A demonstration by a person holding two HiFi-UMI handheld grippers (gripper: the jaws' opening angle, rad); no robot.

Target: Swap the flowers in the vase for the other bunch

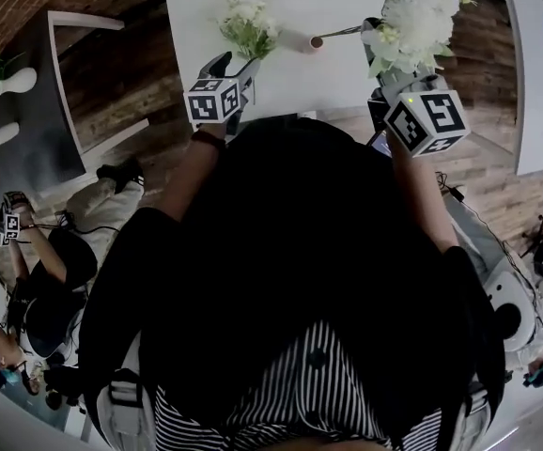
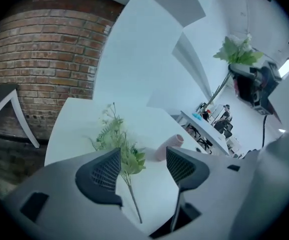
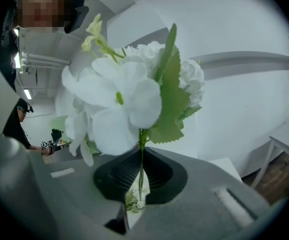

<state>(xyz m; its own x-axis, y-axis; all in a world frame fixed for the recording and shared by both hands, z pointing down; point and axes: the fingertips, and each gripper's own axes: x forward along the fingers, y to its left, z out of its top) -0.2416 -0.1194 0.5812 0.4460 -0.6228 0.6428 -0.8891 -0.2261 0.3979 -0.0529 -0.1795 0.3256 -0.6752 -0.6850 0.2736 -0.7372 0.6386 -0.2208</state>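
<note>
A small green-and-white bunch (image 1: 246,24) lies on the white table (image 1: 328,83). In the left gripper view the small bunch (image 2: 118,144) rests on the tabletop, its thin stem running back between my jaws. My left gripper (image 2: 142,161) stands open around that stem, and the pads do not press on it. A pink vase (image 1: 300,41) seems to lie on its side just right of the bunch. Raised at the right, my right gripper (image 3: 141,171) is shut on the stem of a large white bunch (image 3: 129,99). The head view shows the large bunch (image 1: 412,17) held high.
A second white table (image 1: 535,83) stands at the right. At the left a dark table (image 1: 27,120) carries white vases. A person with grippers (image 1: 37,271) sits on the floor at the lower left. A brick wall (image 2: 39,59) rises behind the table.
</note>
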